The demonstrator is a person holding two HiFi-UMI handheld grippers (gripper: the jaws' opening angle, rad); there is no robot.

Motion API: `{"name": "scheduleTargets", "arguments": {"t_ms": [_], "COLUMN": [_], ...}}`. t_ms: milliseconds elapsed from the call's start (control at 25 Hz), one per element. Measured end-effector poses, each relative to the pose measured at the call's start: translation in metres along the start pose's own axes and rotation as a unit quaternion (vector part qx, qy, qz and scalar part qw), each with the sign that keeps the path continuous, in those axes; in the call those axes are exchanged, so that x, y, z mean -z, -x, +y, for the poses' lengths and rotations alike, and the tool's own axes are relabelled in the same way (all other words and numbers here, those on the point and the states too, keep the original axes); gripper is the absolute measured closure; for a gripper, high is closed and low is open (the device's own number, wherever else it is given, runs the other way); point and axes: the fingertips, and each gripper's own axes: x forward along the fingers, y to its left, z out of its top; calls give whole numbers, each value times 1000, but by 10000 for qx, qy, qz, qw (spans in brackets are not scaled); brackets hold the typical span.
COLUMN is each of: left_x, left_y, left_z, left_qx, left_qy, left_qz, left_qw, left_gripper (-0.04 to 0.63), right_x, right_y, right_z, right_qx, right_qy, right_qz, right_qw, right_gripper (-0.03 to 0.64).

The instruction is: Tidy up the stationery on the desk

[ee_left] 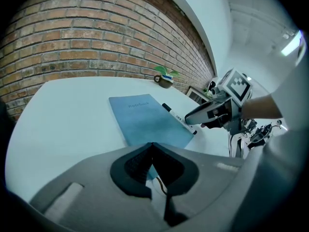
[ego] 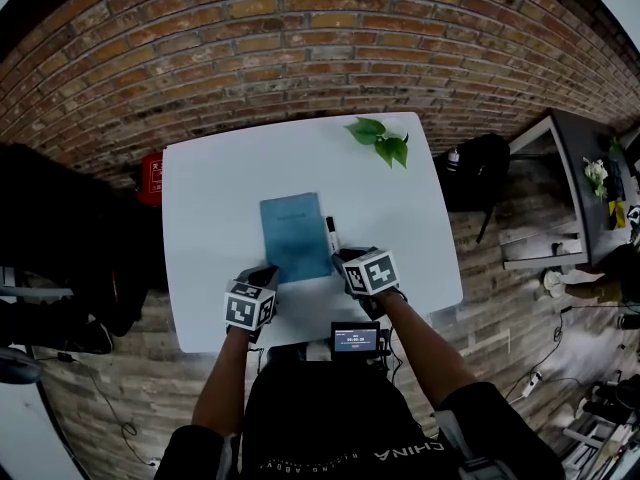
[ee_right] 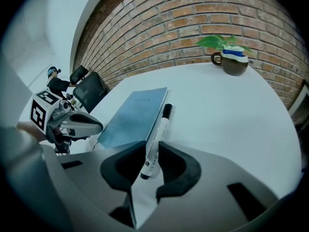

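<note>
A blue notebook (ego: 295, 236) (ee_left: 149, 120) (ee_right: 133, 117) lies flat in the middle of the white desk (ego: 210, 198). A white marker with a black cap (ego: 332, 234) (ee_left: 178, 118) (ee_right: 157, 139) runs along the notebook's right edge, cap pointing away from me. My right gripper (ego: 345, 260) (ee_right: 147, 158) is shut on the marker's near end, which sits between its dark pads. My left gripper (ego: 268, 273) (ee_left: 152, 146) is shut with nothing in it, just over the notebook's near left corner.
A small potted plant (ego: 380, 140) (ee_right: 231, 57) stands at the desk's far right edge by the brick wall. A small screen device (ego: 356, 340) sits at the desk's near edge. A red extinguisher (ego: 150, 176) is on the floor at the left.
</note>
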Motion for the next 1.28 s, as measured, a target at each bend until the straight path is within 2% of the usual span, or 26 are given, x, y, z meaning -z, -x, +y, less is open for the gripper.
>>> {"name": "scheduleTargets", "arguments": {"t_ms": [400,560,680,880,1120,1280], "left_x": [2,0,-3,-11,-2,14], "left_y": [1,2,3,12,26,32], "left_z": [-6,-12,-19,-41,-82,-104], "left_qx": [-69,-95,-140,-231,-370,-400], "left_qy": [-28,-89,-157,-208,-312,-389], "left_qz": [1,-48,-168,-585,-1084,-1244], "left_qw": [10000,9999,9996,9978,9929,9907], "left_gripper": [584,584,584,584,584,584], "right_x": [6,7,2,0,13,27], "right_y": [12,17,26,45,69,86], "right_z": [-11,-13,-11,-3,2,9], "right_qx": [58,85,91,-78,-261,-191], "right_qy": [48,190,530,1180,1637,1841], "right_qz": [-49,-117,-293,-496,-835,-997], "right_qw": [10000,9997,9981,9917,9826,9777], "right_gripper": [530,550,603,607,607,607]}}
